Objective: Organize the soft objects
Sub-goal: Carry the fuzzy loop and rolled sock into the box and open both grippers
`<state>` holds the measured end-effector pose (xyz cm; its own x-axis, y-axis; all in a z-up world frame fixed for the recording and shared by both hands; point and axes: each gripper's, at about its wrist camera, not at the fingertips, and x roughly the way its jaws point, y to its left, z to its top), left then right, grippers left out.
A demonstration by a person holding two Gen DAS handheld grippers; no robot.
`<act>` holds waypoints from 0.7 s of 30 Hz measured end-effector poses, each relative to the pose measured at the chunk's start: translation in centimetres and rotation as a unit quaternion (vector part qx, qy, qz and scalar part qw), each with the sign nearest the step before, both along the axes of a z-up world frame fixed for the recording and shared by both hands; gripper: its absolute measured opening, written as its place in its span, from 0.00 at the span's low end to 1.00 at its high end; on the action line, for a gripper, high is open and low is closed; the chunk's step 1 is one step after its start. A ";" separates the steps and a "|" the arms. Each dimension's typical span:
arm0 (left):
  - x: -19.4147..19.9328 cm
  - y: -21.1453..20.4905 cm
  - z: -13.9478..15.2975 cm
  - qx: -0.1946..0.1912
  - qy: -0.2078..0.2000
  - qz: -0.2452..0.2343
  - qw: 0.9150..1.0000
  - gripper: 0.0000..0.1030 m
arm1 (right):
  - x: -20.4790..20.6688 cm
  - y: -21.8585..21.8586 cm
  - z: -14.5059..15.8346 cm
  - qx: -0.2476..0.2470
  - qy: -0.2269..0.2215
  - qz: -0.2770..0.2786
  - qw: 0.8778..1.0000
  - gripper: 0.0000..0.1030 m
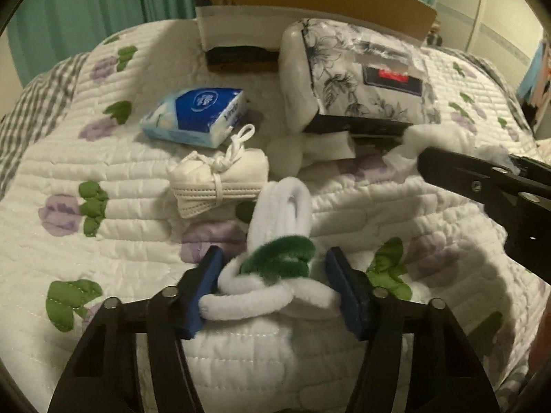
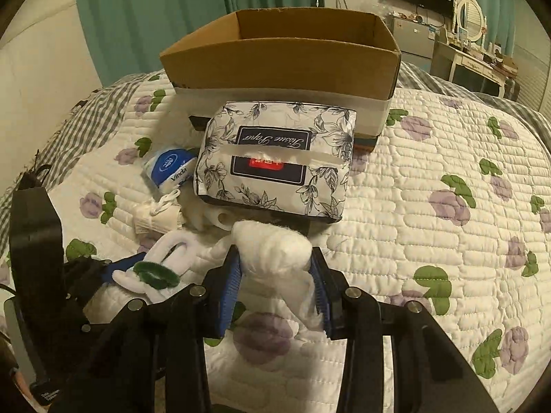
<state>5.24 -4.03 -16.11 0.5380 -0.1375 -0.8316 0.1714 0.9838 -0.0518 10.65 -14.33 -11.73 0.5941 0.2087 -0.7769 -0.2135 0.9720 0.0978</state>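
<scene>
On a white quilted bedspread printed with purple flowers and green leaves, the left gripper had its blue-padded jaws on either side of a bundle of fuzzy white and green chenille loops; both pads touched the loops' white fuzz, so the jaws were closed on the bundle, which lay on the quilt. The right gripper was clamped on a fluffy white wad of cotton, its blue pads pressing in from both sides, just in front of a soft pack of tissue paper in a black-and-white floral wrapper. That pack leaned against an open brown cardboard box standing at the far side of the bed. To the pack's left lay a small blue-and-white packet of pocket tissues, and nearer the left gripper a folded white face mask tied with its own ear loops. Between the mask and the floral pack sat some white rounded pieces too blurred to identify. Teal curtains hung behind the bed, and a white dressing table with an oval mirror stood at the far right.
</scene>
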 end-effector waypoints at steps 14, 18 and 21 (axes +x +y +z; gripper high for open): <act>-2.7 2.9 7.9 -0.037 -0.062 0.000 0.997 0.46 | -2.3 -0.4 4.6 -0.001 -0.044 0.005 0.999 0.37; -1.9 2.9 11.8 -0.036 -0.100 -0.001 0.994 0.46 | -2.3 -0.9 8.1 0.011 -0.074 0.008 0.997 0.37; -0.9 2.6 15.1 -0.034 -0.136 -0.006 0.990 0.46 | -1.7 -1.5 11.5 0.034 -0.099 0.011 0.995 0.37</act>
